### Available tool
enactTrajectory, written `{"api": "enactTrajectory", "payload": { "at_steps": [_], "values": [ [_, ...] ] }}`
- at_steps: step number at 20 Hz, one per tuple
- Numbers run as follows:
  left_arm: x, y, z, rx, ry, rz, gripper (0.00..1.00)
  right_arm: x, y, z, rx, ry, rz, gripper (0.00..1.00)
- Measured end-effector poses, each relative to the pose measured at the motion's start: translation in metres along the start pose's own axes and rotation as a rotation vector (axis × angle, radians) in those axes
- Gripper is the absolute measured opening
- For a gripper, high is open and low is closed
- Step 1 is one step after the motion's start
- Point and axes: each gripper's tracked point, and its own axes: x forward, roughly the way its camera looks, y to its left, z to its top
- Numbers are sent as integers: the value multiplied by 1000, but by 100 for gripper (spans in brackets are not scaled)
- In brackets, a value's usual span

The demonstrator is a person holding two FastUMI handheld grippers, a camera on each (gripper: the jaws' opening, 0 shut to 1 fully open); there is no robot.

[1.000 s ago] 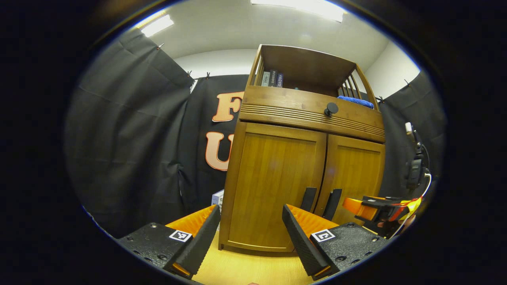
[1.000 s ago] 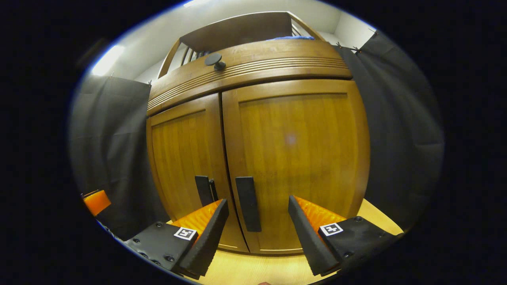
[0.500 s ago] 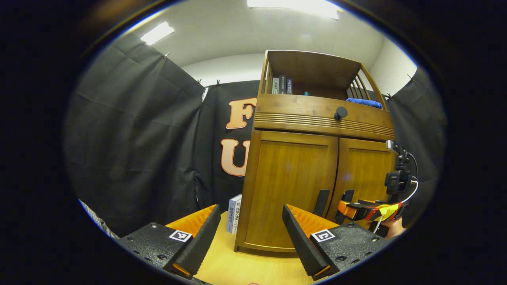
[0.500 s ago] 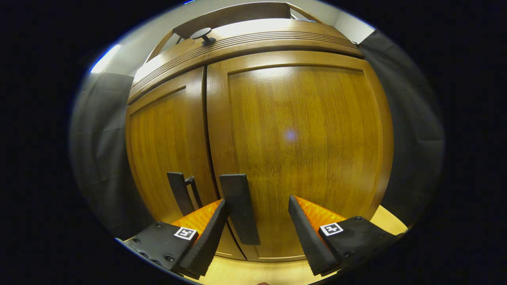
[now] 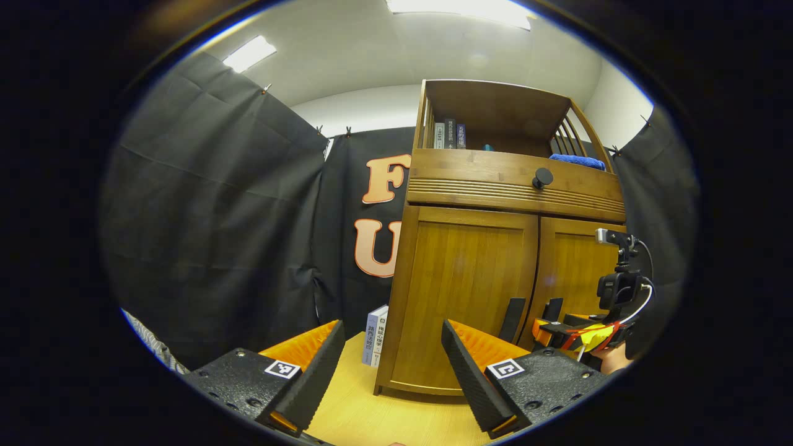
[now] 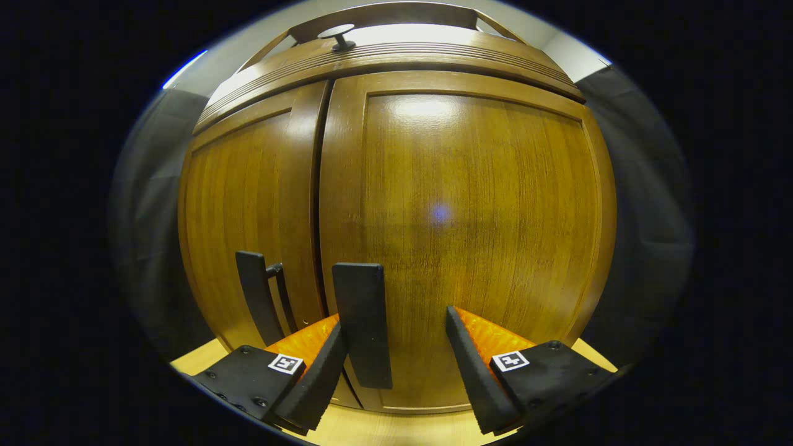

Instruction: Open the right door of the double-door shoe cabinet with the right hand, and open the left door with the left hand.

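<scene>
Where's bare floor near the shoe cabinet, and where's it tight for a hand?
Free: the wooden floor in front of the cabinet, between the left gripper fingers, and the strip by the black cloth beyond the books. Tight: the door seam, where the left handle and right handle stand close and the open right gripper brackets the right one.

honey-brown wood-grain shoe cabinet [image 5: 471, 279], black door handles [image 6: 362, 322], blue cloth [image 5: 577, 161] on top
</scene>
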Motion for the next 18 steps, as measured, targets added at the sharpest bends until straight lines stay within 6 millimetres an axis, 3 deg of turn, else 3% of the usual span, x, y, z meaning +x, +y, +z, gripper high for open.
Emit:
{"api": "enactTrajectory", "payload": {
  "at_steps": [4,11,15,18],
  "values": [
    [2,-2,2,7,-6,-10,92,0,5,0,0,-4,4,90],
    [3,0,3,7,-5,-23,92,1,26,-3,29,9,56,58],
    [1,4,3,0,-6,-28,92,1,28,-2,50,10,66,38],
    [-1,6,1,-7,3,-38,92,1,28,-3,43,15,74,38]
  ]
}}
